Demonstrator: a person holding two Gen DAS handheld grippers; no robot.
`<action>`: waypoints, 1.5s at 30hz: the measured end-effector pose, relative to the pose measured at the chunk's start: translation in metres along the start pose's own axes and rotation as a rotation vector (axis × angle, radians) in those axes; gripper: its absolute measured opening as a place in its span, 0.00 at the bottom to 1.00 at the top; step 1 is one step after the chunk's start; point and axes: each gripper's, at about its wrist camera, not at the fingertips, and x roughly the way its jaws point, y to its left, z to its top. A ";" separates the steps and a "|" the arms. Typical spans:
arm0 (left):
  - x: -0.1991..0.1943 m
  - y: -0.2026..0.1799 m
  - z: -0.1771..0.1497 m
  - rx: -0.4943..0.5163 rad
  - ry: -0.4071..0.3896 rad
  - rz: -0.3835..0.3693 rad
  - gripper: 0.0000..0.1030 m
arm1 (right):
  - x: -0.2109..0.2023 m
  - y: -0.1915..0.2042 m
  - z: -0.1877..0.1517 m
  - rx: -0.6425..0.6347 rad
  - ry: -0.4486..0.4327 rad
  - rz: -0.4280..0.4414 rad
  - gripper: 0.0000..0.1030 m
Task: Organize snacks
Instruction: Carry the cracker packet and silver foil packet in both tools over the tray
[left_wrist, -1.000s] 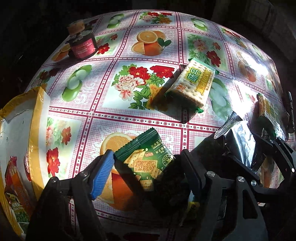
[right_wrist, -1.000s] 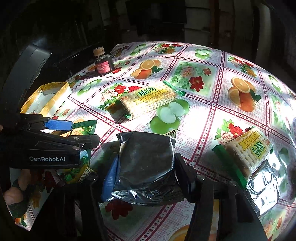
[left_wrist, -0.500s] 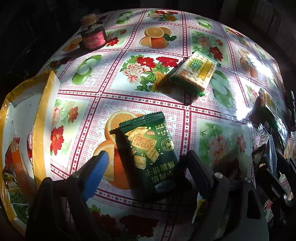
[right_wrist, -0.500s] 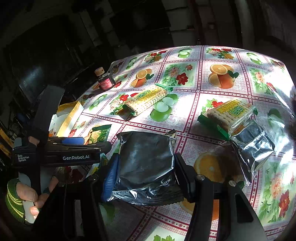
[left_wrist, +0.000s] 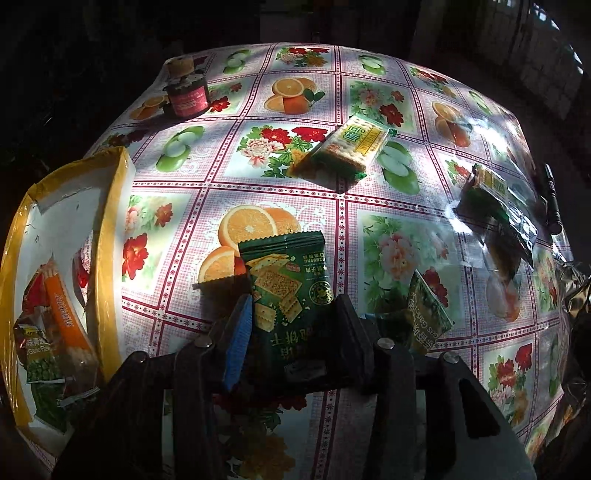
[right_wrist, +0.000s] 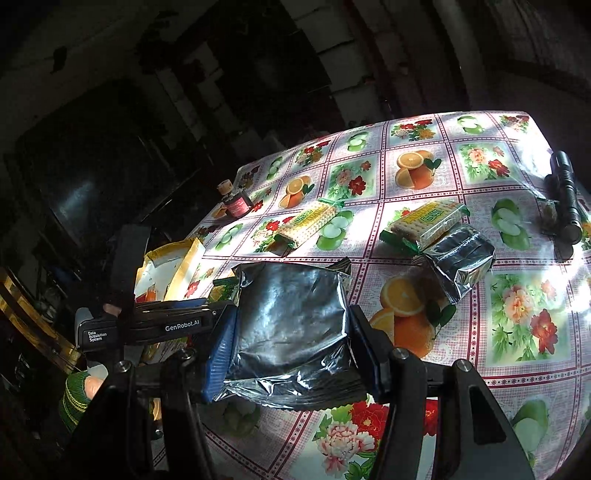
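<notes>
Dark room, sunlit table under a fruit-and-flower oilcloth. Left gripper has its jaws closing on a green cracker packet; pads look to be on its sides, though the near end is in shadow so contact is hard to confirm. Right gripper is clamped at mid-width on a silver foil pack, raised off the cloth. Both are light, crinkly, slippery film with brittle crackers inside: squeeze the flat sides gently, not the crimped seals. Open yellow bag at left already holds snacks, probably the drop spot. Loose on the cloth: two clear-wrapped cracker packs, a second foil pack, a green peas sachet just beside the left jaw. Jar and flashlight sit well apart. Left tool crosses in front of the bag mouth, blocking the right one's path.
</notes>
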 end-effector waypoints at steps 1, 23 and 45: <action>-0.008 0.002 -0.003 -0.001 -0.013 0.005 0.45 | -0.001 0.003 -0.002 -0.002 -0.004 0.003 0.57; -0.071 0.048 -0.043 -0.035 -0.143 0.168 0.45 | 0.025 0.078 -0.028 -0.116 0.065 0.075 0.57; -0.075 0.118 -0.051 -0.154 -0.133 0.219 0.45 | 0.067 0.138 -0.038 -0.216 0.143 0.148 0.57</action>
